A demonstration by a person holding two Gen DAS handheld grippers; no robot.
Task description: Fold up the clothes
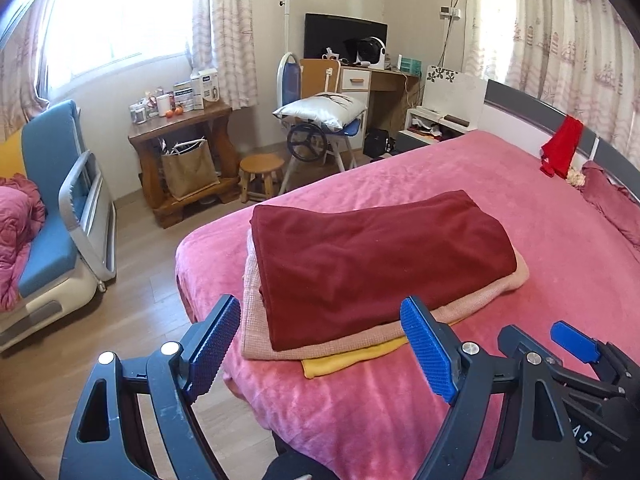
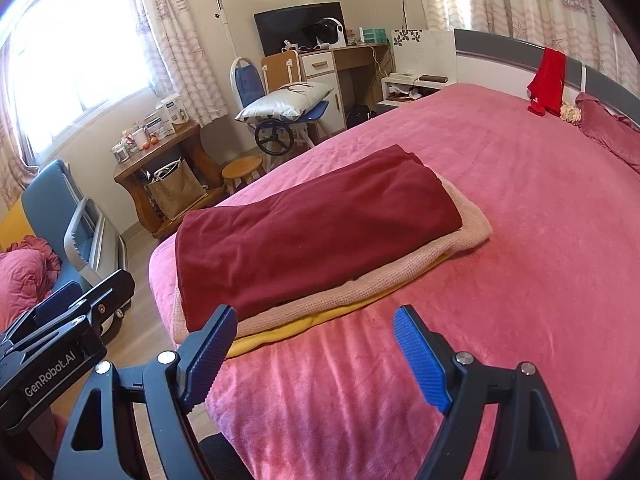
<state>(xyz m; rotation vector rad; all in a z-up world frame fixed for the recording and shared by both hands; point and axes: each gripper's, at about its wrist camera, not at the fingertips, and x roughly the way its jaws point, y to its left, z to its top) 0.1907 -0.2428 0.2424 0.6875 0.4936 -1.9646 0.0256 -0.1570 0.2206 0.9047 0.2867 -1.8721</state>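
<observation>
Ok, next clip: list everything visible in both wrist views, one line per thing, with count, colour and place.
dark red folded garment: 1, top of the stack
pink knit folded garment: 1, under the dark red one
yellow folded garment: 1, bottom of the stack
bed cover: 1, pink, over the bed
red cloth: 1, hanging on the headboard
pillow: 1, silver-white, on a blue chair by the desk
stool: 1, wooden, on the floor
side table: 1, wooden, under the window, with bottles and boxes on it
monitor: 1, black, on the desk
armchair: 1, blue, far left
left gripper: 1, black with blue fingers, open, empty
right gripper: 1, same, open, empty
</observation>
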